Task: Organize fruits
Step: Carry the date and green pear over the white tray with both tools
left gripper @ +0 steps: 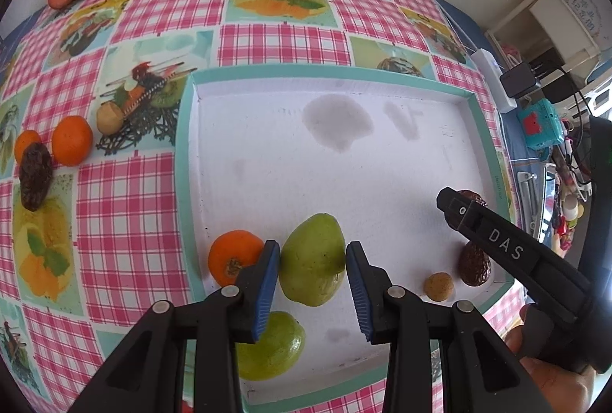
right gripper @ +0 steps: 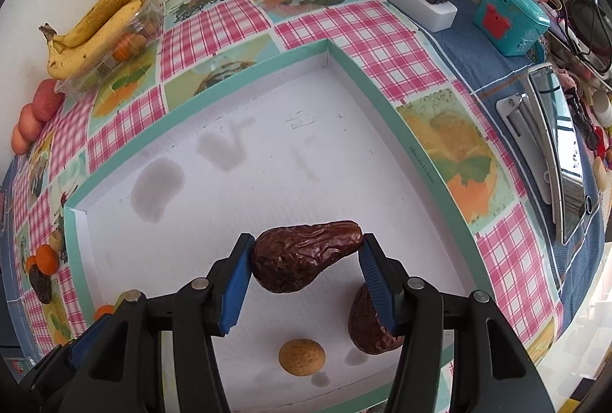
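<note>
Tray (left gripper: 187, 160) lay centre; pear (left gripper: 311, 260) sat at six o'clock between the left gripper's (left gripper: 311, 288) wide jaws, firm but bruisable. Right gripper (right gripper: 306, 283) pinched the soft, sticky date (right gripper: 302, 254) endwise above it.

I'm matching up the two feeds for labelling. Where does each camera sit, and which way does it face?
Left wrist: on the left gripper, looking down into the white tray past a green fruit; a hand shows.
Right wrist: on the right gripper, facing the tray's far corner, fingers clamping a brown date.
Shared: tray, bananas, round tan fruit.
</note>
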Motion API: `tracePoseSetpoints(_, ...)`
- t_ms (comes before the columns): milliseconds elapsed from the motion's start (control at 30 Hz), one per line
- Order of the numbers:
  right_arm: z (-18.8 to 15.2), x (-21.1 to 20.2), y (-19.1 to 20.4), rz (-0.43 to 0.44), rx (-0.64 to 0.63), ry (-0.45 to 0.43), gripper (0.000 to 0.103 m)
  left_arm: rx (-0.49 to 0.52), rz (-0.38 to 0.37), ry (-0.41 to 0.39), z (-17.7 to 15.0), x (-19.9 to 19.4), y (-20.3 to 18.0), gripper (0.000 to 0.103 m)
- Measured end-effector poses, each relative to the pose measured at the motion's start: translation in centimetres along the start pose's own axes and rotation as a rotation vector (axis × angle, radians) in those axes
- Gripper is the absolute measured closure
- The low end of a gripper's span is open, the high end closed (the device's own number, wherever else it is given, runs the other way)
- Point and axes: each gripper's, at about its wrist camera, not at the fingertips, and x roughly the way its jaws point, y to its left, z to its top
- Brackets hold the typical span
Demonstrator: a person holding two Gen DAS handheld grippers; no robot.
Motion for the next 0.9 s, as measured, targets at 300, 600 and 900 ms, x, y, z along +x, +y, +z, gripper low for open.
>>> tracePoseSetpoints(300, 0.4, 1.0, 0.4, -0.007, -0.009, 0.021, 0.045, 0.011, 0.007, 0.001, 0.0, 0.4, -0.1, 0.065)
tracePoseSetpoints(600, 0.1, 1.2, 0.2, -0.005, -0.014, 0.032, 0.045, 0.022, 0.015, 0.000, 0.0, 0.4, -0.2, 0.065)
tracePoseSetpoints(900, -0.1, 1.2, 0.2, -0.006, -0.014, 0.035, 0.045, 0.032, 0.024, 0.000, 0.1, 0.5, -0.4, 0.065)
